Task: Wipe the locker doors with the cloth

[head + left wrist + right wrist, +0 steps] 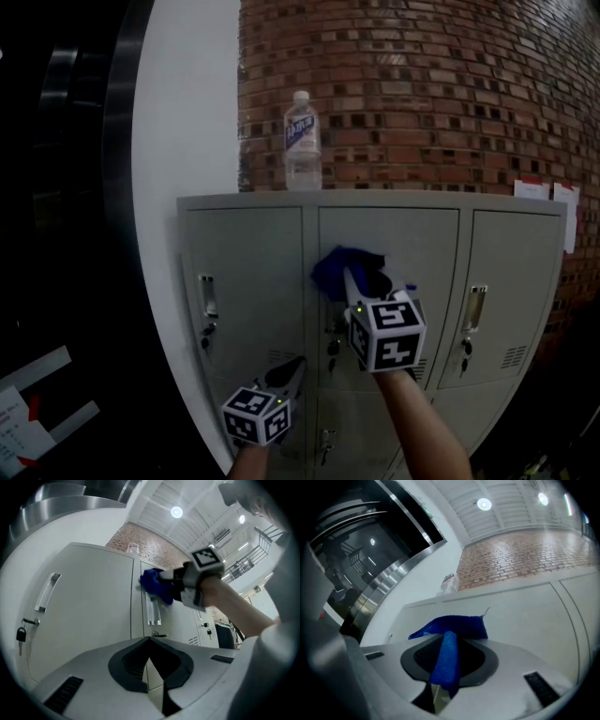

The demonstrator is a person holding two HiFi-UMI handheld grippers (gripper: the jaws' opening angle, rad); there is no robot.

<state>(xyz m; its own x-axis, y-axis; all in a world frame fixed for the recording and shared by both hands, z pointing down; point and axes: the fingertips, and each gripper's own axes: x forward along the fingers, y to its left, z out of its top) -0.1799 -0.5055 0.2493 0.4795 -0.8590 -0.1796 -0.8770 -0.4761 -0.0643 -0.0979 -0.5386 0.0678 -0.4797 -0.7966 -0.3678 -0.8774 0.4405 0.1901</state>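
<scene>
Near the middle door edge (pixel 318 246), right tongs (pixel 360 281) clamp cloth (pixel 339 266).

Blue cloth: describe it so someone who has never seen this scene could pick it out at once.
Find the grey lockers against the brick wall. At the upper middle door, the right gripper holds the cloth near the door's left edge. It is the only bright blue, soft thing among grey metal.
</scene>
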